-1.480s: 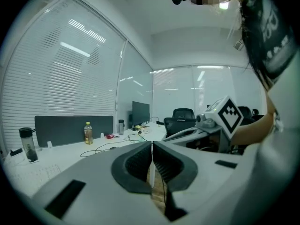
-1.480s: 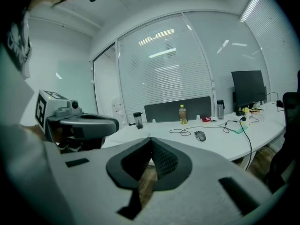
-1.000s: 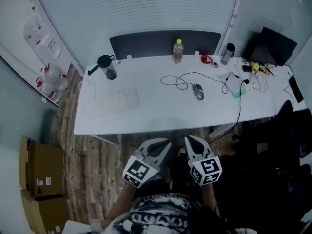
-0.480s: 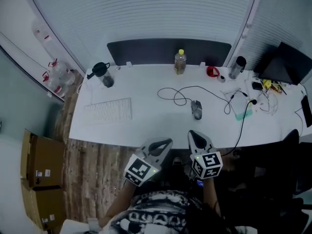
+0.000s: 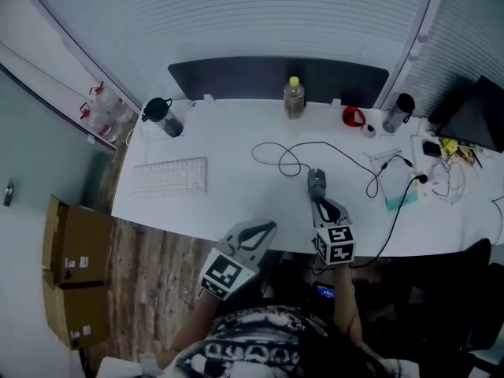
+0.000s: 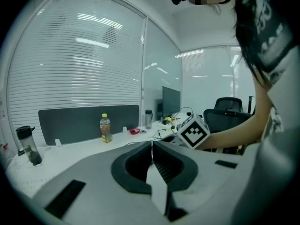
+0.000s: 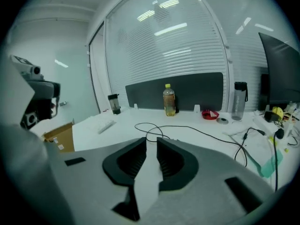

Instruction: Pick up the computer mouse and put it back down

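Reaching over the near edge of the smooth white surface (image 5: pixel 228 199), the right gripper (image 5: pixel 317 198) points its grey, wedge-shaped jaws at the computer mouse (image 5: pixel 316 181), a small rounded dark-grey shell lying flat just beyond the jaw tips, near the middle of the surface and slightly to the right. From the head view I cannot tell whether the tips touch it. In the right gripper view the ribbed dark pads stand a narrow slit apart and are opening, with only the white surface showing through the gap and no object between them. The left gripper (image 5: pixel 270 227) hangs off the near edge, over the wood-grain floor (image 5: pixel 150 282), its cube of square black-and-white markers nearest the person; in the left gripper view its jaws (image 6: pixel 151 145) are pressed together on nothing. A thin black cable (image 5: pixel 276 154) runs from the mouse in a loose loop towards the far side. A flat white keyboard (image 5: pixel 169 176) lies well to the left of the mouse. Along the far edge stands a matte dark panel (image 5: pixel 236 77), with a clear plastic bottle (image 5: pixel 294 99) with a yellow cap in front of it, a dark lidded tumbler (image 5: pixel 161 118) at the far left corner, and a glossy red round item (image 5: pixel 353 116) beside a metallic cylindrical flask (image 5: pixel 399 113) to the right. Brown cardboard boxes (image 5: pixel 75 250) sit on the floor at the left.
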Motion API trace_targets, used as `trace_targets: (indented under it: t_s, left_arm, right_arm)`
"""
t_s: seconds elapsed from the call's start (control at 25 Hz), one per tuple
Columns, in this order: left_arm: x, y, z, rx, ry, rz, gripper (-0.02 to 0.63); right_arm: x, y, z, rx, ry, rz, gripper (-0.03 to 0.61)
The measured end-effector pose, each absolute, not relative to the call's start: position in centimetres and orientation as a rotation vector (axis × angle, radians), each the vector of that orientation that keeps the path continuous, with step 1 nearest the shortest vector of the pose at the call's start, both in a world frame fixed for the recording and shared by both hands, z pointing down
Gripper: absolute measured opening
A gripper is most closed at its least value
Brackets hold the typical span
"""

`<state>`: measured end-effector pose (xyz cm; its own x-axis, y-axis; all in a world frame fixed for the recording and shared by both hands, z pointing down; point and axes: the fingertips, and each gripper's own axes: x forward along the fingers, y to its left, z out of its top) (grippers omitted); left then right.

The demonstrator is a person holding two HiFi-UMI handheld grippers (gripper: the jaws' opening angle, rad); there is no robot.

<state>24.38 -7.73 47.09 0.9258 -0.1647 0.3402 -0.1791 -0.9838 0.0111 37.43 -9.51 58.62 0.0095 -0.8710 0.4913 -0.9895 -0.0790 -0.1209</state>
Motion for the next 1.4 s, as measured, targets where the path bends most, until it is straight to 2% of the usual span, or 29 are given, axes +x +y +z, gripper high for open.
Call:
trace_targets:
  t_s: [0.12,0.32,0.6,0.8,1.0,1.2,1.4]
  left_arm:
    - [24.7,-8.0,47.7,3.026,-0.297,0.572,0.005]
    - [24.5,-9.2,48.2,3.008,-0.367,0.615,0.005]
    - [23.8,-10.5,48.7,2.997,-0.406,0.644,0.005]
    - [24.2,-11.1,48.4,3.018,-0.372,0.625,0.005]
    - [23.8,-12.2,48.2,3.025,-0.343,0.611,0.005]
    - [21.4,-14.1,48.1,3.015,-0.393,0.599,0.005]
    - [17.9,-17.7,47.7,2.997,-0.5,0.57,0.005]
  right_arm:
    - [39.8,-11.0,61.3,2.004,-1.888,0.703,0.105]
    - [41.6,-13.6,65.7,1.925,-1.822,0.783,0.251]
    - [42.5,-15.7,70.1,1.927,-1.693,0.875,0.33]
    - [42.1,-16.4,71.3,1.964,-1.604,0.907,0.342]
    - [42.3,-16.4,71.5,1.97,-1.592,0.899,0.321]
    - [42.5,-16.2,71.2,1.974,-1.624,0.91,0.311]
    - [40.3,-17.2,67.1,1.965,-1.727,0.817,0.31]
